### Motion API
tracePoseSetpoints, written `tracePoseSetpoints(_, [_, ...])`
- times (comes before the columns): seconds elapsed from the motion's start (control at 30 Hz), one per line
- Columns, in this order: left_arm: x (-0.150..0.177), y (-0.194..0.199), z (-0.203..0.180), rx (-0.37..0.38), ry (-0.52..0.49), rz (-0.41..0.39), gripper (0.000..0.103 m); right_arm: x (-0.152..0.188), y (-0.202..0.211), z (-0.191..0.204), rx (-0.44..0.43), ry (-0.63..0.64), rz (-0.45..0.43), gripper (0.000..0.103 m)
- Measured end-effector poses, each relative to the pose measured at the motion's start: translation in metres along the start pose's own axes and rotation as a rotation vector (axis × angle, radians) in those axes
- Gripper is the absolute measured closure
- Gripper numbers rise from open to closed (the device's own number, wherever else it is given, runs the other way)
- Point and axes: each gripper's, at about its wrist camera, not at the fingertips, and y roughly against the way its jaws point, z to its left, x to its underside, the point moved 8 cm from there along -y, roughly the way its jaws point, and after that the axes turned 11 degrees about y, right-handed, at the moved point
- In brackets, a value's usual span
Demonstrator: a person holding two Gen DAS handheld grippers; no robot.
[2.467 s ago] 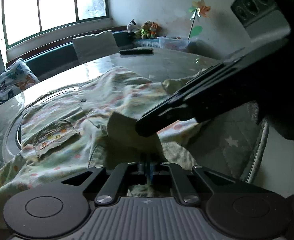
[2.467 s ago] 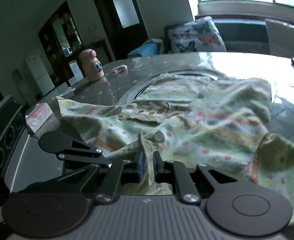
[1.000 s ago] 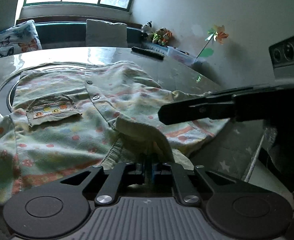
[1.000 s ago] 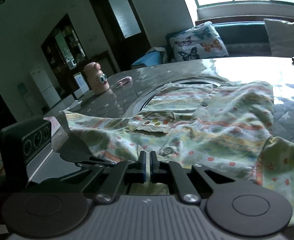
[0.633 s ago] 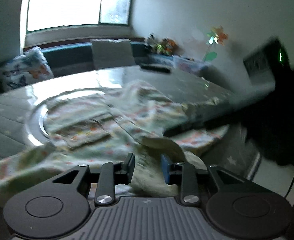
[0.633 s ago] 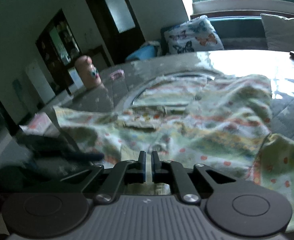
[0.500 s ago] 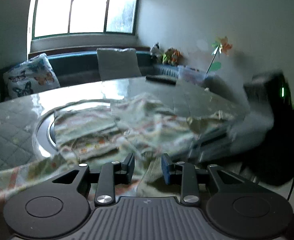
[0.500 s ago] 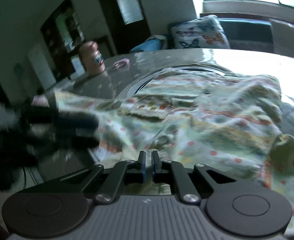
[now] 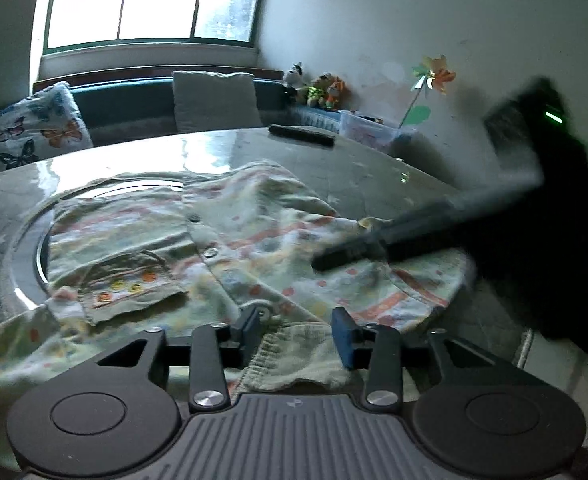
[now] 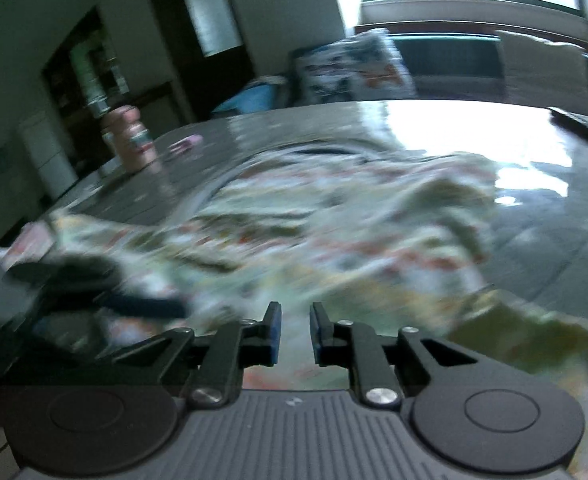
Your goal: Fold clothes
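- Right now the left gripper (image 9: 297, 330) is opening, its jaws apart, with the ribbed hem of the shirt (image 9: 254, 236) lying loose between the pads and not pinched.
- Meanwhile the right gripper (image 10: 295, 332) is also opening; its narrow gap shows blurred cloth below, nothing clamped.
- Risk, as I judge it: with both grips released, the near hem overhanging the table (image 9: 365, 184) edge could slide off or the fold could spring back.
- Another risk: the two grippers sit close, and a hasty re-grab could snag the buttons or the chest pocket (image 9: 134, 284).
- Surface: a glossy round table with an inset turntable ring, shirt spread across it, a remote control (image 9: 301, 135) at the far side.
- Room: bright window (image 9: 154, 0), bench with butterfly cushion (image 9: 34, 124), plush toys (image 9: 317, 90), paper pinwheel (image 9: 433, 76).
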Motion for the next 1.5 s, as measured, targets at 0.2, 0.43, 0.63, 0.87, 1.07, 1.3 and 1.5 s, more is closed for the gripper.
tracePoseSetpoints(0.2, [0.011, -0.008, -0.002, 0.010, -0.023, 0.047, 0.060, -0.021, -0.030, -0.072, 0.119, -0.039, 0.033, 0.088])
tracePoseSetpoints(0.43, [0.015, -0.010, -0.001, 0.025, -0.019, 0.060, 0.059, -0.041, -0.065, -0.118, 0.201, -0.037, 0.050, 0.088])
tracePoseSetpoints(0.63, [0.015, -0.009, -0.001, 0.034, -0.015, 0.065, 0.058, -0.061, -0.091, -0.139, 0.286, 0.020, 0.054, 0.088])
tracePoseSetpoints(0.87, [0.015, -0.009, -0.001, 0.038, -0.011, 0.065, 0.056, -0.084, -0.117, -0.152, 0.344, 0.058, 0.055, 0.083])
tracePoseSetpoints(1.07, [0.011, -0.001, 0.003, 0.006, 0.000, 0.036, 0.043, -0.090, -0.107, -0.138, 0.318, 0.086, 0.070, 0.075])
tracePoseSetpoints(1.3, [-0.006, 0.027, 0.040, -0.149, 0.076, -0.069, 0.028, -0.061, -0.080, -0.078, 0.201, 0.190, 0.096, 0.060])
tracePoseSetpoints(1.5, [-0.019, 0.069, 0.102, -0.424, 0.219, -0.180, 0.016, -0.031, -0.061, -0.027, 0.118, 0.257, 0.109, 0.049])
